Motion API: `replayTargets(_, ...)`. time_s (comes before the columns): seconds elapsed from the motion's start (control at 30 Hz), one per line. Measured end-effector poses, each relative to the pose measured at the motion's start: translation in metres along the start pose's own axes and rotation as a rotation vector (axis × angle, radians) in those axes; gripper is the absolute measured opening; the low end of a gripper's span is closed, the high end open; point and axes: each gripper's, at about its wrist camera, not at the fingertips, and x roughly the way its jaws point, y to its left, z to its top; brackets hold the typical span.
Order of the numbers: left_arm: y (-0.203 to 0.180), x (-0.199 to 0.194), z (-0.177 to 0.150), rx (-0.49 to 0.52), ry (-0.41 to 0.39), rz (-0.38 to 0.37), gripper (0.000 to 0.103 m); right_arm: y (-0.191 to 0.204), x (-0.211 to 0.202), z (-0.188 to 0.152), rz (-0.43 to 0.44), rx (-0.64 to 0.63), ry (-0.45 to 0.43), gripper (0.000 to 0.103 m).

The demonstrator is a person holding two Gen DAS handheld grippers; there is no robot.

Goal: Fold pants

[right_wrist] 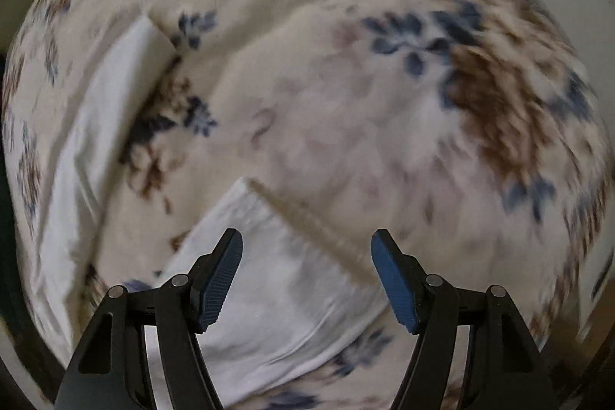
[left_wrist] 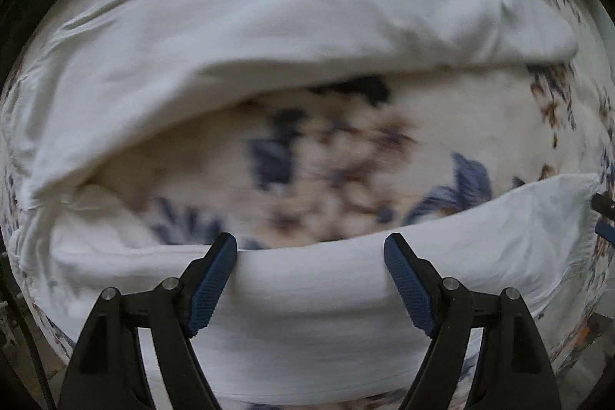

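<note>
White thin-fabric pants (left_wrist: 307, 25) in two bands across cream floral fleece blanket (left_wrist: 326, 148), hem edge (right_wrist: 307, 221) under right gripper (right_wrist: 306, 275), left gripper (left_wrist: 310, 279) over near band, both jaws wide apart, holding nothing, bare blanket between bands

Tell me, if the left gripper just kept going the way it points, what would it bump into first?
Most likely the white pants: a band of the fabric lies right between the open jaws of the left gripper, over the flowered blanket. The blur hides the gap.

A cream floral blanket (right_wrist: 346, 125) (blue and brown blooms) fills the blurred background, perhaps covering a bed.
</note>
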Motion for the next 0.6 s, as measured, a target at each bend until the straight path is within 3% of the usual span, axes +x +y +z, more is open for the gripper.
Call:
replayTargets(0.13,-0.027,0.009,0.008,0.003,0.020,0.052,0.078,0.013,0.025,0.011,0.095,-0.213,0.100,0.065)
replayTargets(0.17,-0.027,0.010,0.011,0.003,0.023,0.062,0.078,0.016,0.028,0.011,0.124,-0.230,0.115,0.057)
replayTargets(0.23,-0.028,0.012,0.017,-0.003,0.029,0.080,0.078,0.018,0.038,0.008,0.138,-0.245,0.160,0.031)
replayTargets(0.27,-0.027,0.012,0.017,-0.010,0.033,0.082,0.078,0.019,0.042,0.004,0.135,-0.255,0.167,0.012)
replayTargets(0.3,-0.025,0.013,0.020,-0.019,0.036,0.087,0.078,0.020,0.042,0.001,0.115,-0.263,0.159,0.007)
replayTargets(0.4,-0.024,0.012,0.025,-0.029,0.034,0.105,0.078,0.009,0.030,-0.010,0.055,-0.299,0.053,0.004)
replayTargets(0.47,-0.028,0.011,0.015,-0.029,0.031,0.115,0.078,-0.010,0.028,-0.007,0.008,-0.246,-0.004,0.004)
replayTargets(0.5,-0.029,0.009,0.016,-0.036,0.033,0.117,0.078,-0.016,0.036,-0.007,0.012,-0.218,0.040,0.004)
replayTargets(0.53,-0.021,0.004,-0.003,-0.043,0.033,0.107,0.078,-0.016,0.042,-0.008,0.014,-0.225,0.085,0.004)
replayTargets(0.6,-0.006,-0.010,-0.004,-0.064,0.032,0.076,0.078,-0.003,0.033,-0.011,-0.020,-0.276,0.102,0.006)
